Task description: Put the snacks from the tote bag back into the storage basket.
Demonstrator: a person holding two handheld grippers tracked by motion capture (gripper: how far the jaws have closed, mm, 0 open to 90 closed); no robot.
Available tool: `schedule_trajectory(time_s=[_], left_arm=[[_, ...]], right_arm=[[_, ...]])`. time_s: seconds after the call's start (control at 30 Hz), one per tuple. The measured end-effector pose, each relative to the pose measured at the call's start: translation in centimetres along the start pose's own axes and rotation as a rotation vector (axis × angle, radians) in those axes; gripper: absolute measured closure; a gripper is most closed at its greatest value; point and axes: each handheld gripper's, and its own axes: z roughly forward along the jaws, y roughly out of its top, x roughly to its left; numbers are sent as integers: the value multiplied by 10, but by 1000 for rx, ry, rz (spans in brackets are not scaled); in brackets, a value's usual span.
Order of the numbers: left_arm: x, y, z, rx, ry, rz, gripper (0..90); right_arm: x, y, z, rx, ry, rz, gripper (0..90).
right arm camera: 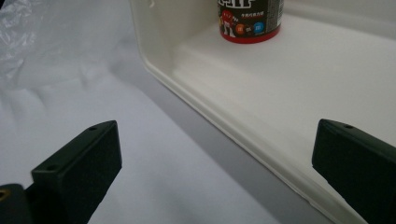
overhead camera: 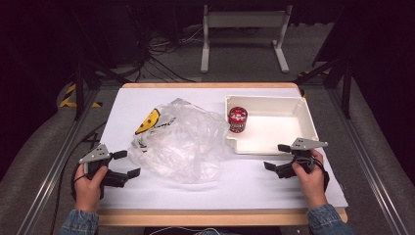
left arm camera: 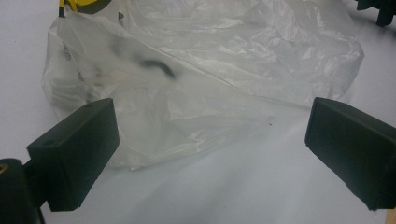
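Observation:
A crumpled clear plastic bag (overhead camera: 181, 137) with a yellow print lies in the middle of the white table; the left gripper view has the same bag (left arm camera: 201, 79) close ahead. My left gripper (overhead camera: 126, 164) rests just left of the bag, open and empty. A red candy can (overhead camera: 238, 119) stands upright in the left end of a white tray (overhead camera: 303, 115). In the right gripper view the can (right arm camera: 250, 21) stands beyond the tray's front rim (right arm camera: 219, 112). My right gripper (overhead camera: 275, 156) sits open and empty at the tray's front edge.
The white sheet (overhead camera: 235, 186) covers a wood-edged table. Beyond the far edge are a white stand's legs (overhead camera: 244, 29), loose cables (overhead camera: 156, 54) on the floor and dark tripod legs (overhead camera: 80, 73). Bare sheet lies between the bag and the near edge.

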Motion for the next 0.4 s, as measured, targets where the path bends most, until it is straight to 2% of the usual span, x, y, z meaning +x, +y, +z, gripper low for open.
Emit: schedule_trajectory(time_s=[0.17, 0.4], left_arm=[[0, -2, 4, 19, 8, 3, 37], [0, -3, 8, 16, 27, 17, 33]], right_arm=[[2, 1, 3, 37, 1, -31, 15], [1, 1, 6, 54, 1, -15, 15]])
